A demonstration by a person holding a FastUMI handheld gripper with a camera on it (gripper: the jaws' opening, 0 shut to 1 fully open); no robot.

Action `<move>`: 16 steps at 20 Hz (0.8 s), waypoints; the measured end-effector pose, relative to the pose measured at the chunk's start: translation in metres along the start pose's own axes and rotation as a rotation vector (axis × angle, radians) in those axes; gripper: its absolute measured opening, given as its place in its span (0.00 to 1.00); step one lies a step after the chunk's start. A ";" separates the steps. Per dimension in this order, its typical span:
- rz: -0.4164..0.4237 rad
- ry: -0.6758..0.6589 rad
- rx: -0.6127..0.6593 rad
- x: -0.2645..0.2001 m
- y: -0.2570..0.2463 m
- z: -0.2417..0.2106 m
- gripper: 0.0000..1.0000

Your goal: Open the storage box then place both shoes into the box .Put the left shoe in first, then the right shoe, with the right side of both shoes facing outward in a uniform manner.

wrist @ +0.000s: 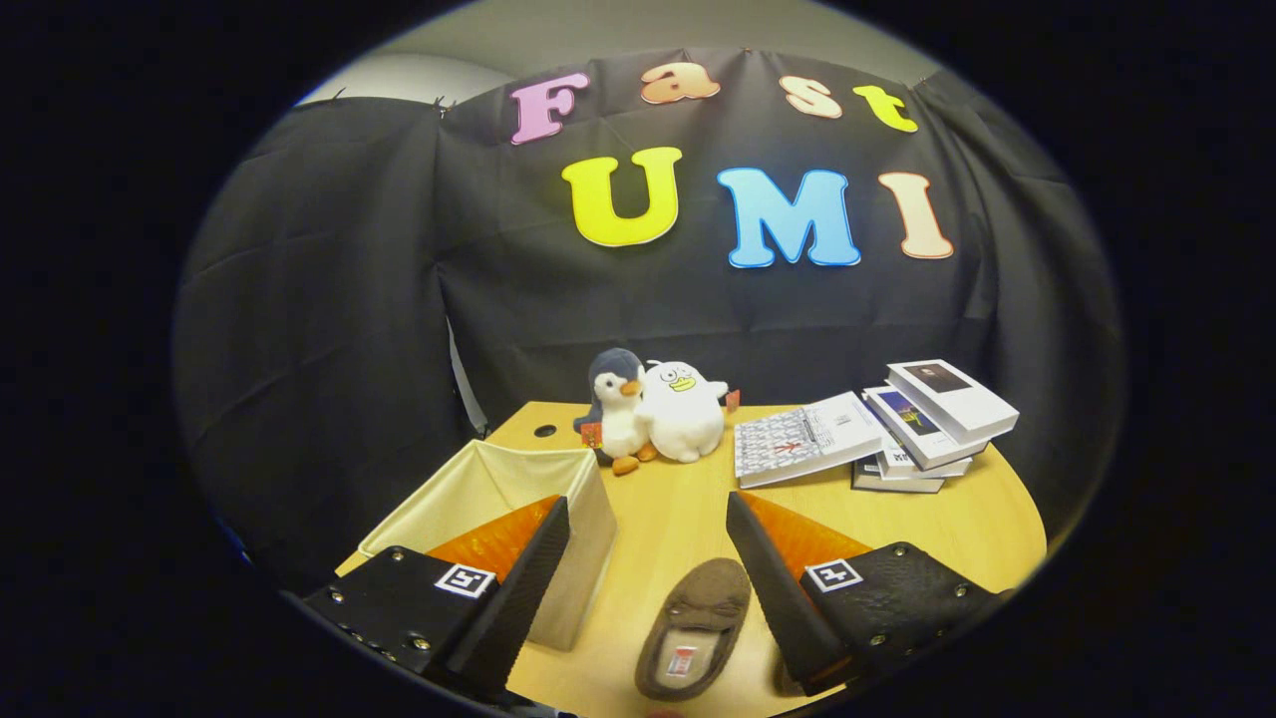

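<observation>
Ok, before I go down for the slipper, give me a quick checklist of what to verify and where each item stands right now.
1. Storage box open: ok, its top is open and the inside wall shows.
2. Gripper open: ok, the jaws stand wide apart with nothing between them.
3. Slipper within the gap: ok, it lies on the table between the jaws, toe pointing away.
4. Left or right shoe: cannot tell from this angle.
5. Second shoe located: cannot tell.
6. Path from slipper to box: ok, bare tabletop lies between them; the plush toys and books sit farther back.
</observation>
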State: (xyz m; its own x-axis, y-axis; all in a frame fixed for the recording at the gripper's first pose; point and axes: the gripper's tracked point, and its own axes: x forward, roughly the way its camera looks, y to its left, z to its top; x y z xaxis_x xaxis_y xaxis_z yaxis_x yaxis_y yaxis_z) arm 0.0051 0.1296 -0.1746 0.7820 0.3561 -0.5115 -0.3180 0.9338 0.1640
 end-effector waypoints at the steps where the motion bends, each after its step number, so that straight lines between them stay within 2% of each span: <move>1: -0.004 0.019 -0.004 0.002 -0.006 -0.008 0.98; 16: -0.038 0.287 -0.105 0.029 -0.054 -0.127 0.98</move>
State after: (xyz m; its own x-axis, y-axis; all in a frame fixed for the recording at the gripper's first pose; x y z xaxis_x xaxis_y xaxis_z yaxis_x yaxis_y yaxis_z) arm -0.0230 0.0847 -0.3053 0.6157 0.2827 -0.7355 -0.3568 0.9323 0.0596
